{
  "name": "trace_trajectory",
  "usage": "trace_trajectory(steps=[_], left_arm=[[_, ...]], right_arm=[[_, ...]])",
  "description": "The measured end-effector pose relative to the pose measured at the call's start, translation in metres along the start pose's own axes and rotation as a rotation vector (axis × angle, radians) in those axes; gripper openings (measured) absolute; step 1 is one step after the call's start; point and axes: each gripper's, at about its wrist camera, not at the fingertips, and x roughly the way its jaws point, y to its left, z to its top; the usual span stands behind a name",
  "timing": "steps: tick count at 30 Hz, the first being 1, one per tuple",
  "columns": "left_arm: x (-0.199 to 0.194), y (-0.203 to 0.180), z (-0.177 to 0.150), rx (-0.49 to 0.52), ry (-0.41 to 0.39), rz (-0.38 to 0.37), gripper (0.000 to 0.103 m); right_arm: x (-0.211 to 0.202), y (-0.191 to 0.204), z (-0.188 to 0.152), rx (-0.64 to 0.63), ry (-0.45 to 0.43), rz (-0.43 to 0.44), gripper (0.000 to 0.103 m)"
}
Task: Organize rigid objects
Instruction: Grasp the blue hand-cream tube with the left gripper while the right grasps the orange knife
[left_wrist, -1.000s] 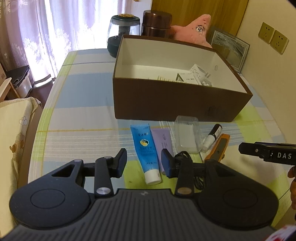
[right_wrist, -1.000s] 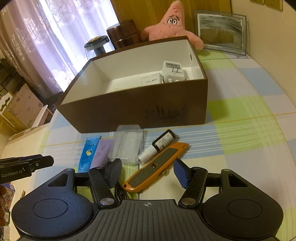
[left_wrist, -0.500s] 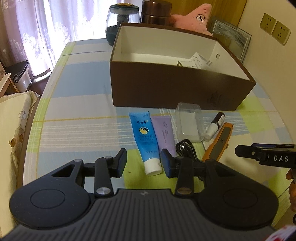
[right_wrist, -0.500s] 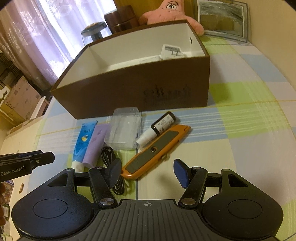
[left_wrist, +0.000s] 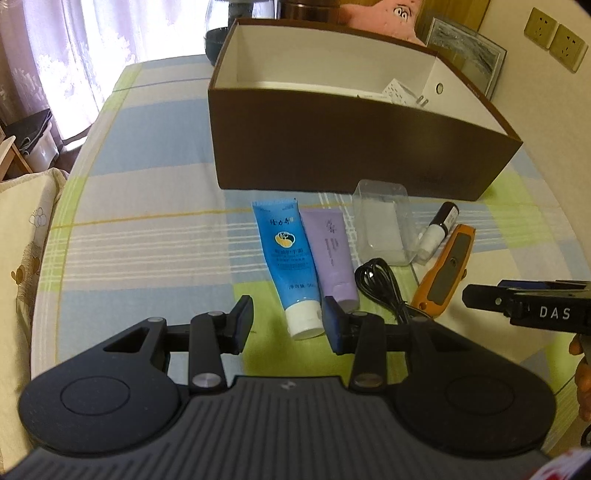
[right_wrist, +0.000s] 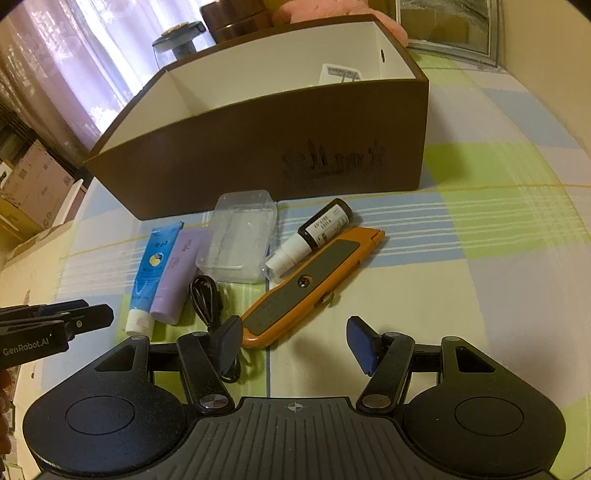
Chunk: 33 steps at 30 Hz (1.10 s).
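A brown box (left_wrist: 354, 147) with a white inside stands on the checked tablecloth; it also shows in the right wrist view (right_wrist: 258, 155). In front of it lie a blue tube (left_wrist: 286, 258), a purple tube (left_wrist: 332, 254), a clear plastic case (left_wrist: 382, 230), a small black-and-white bottle (left_wrist: 437, 232), an orange utility knife (left_wrist: 445, 273) and a coiled black cable (left_wrist: 380, 284). My left gripper (left_wrist: 288, 323) is open, its fingers either side of the blue tube's white cap. My right gripper (right_wrist: 291, 343) is open, low over the knife's (right_wrist: 306, 288) near end.
Small white cartons (right_wrist: 340, 74) lie inside the box. Behind it stand a dark glass jar (right_wrist: 177, 40), a brown canister (right_wrist: 236, 22), a pink plush star (left_wrist: 384, 14) and a framed picture (right_wrist: 447, 33). A cushioned chair (left_wrist: 22, 251) is at the table's left edge.
Both grippers have come down and forward toward the row of objects. The box now fills more of both views. Both stay open.
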Motion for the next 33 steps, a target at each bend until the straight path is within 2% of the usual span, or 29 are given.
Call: trace_trajectory(steps=[24, 30, 33], left_arm=[[0.067, -0.003, 0.022, 0.049, 0.08, 0.007, 0.036], [0.072, -0.003, 0.026, 0.074, 0.066, 0.015, 0.036], [0.072, -0.003, 0.025, 0.081, 0.062, 0.012, 0.036]], right_arm=[[0.042, 0.001, 0.019, 0.034, 0.039, -0.05, 0.059], [0.054, 0.007, 0.022, 0.041, 0.038, -0.067, 0.059], [0.057, 0.014, 0.021, 0.005, 0.032, -0.105, 0.059]])
